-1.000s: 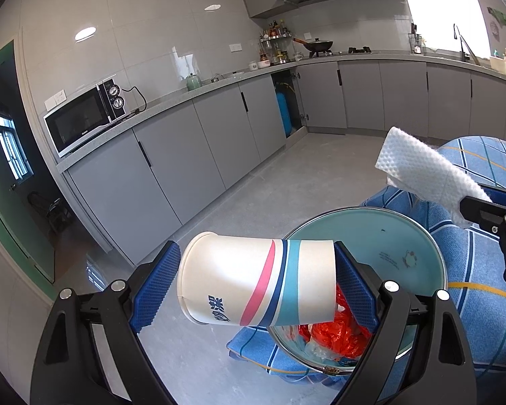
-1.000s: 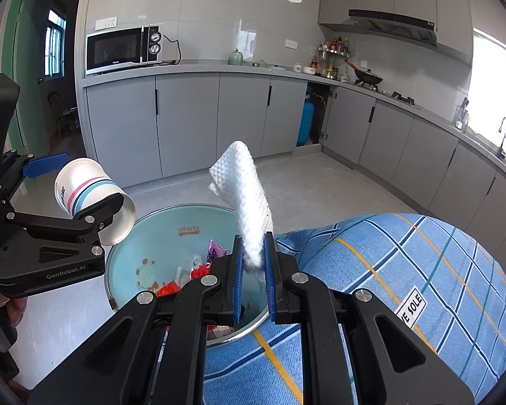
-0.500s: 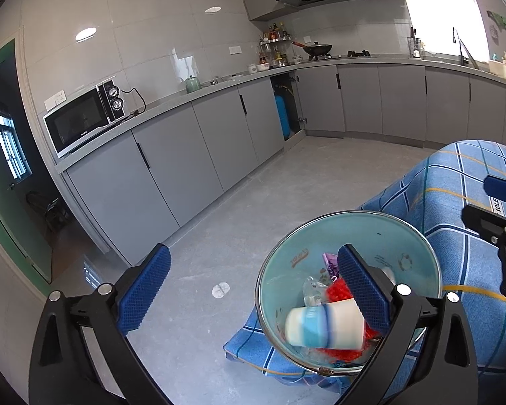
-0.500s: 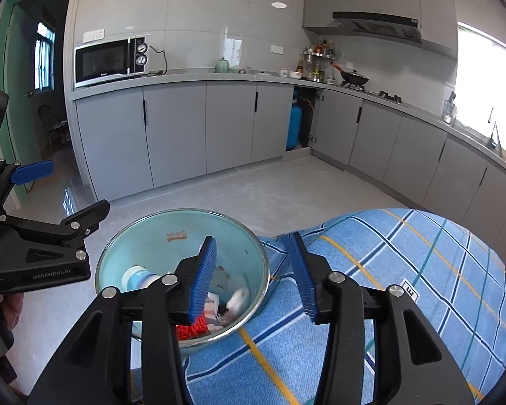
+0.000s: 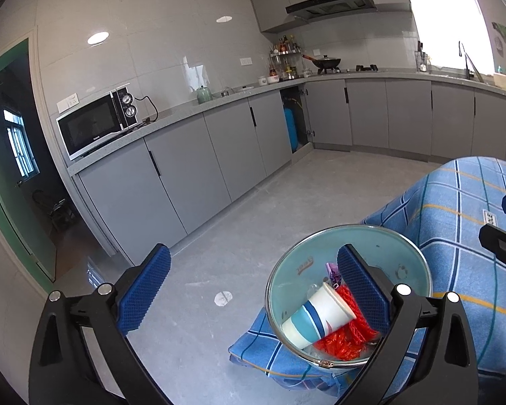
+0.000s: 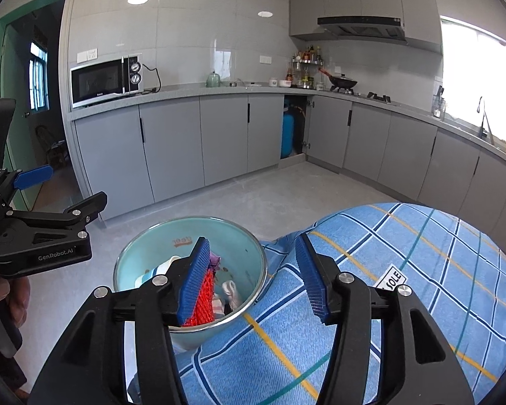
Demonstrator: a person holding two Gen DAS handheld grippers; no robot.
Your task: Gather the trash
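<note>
A teal metal bowl (image 5: 388,246) (image 6: 172,236) stands at the edge of a table with a blue checked cloth (image 6: 388,270). In it lie a striped paper cup (image 5: 317,317) on its side, red mesh (image 5: 340,341) (image 6: 202,303) and a crumpled white paper towel (image 6: 231,288). My left gripper (image 5: 253,260) (image 6: 67,189) hangs wide open over the bowl's left rim and the floor, holding nothing. My right gripper (image 6: 251,246) hovers over the bowl's right rim. Its jaws are opening with nothing between them.
Grey kitchen cabinets run along the back and right walls, with a microwave (image 6: 106,81) on the counter. Bare concrete floor (image 5: 246,236) lies left of the table. A green-framed doorway (image 5: 13,168) opens at far left. A person's hand (image 6: 3,300) holds the left gripper.
The left gripper let go of the paper cup, which fell into the bowl. The right gripper opened and dropped the white paper towel in too. Both grippers drew back slightly.
</note>
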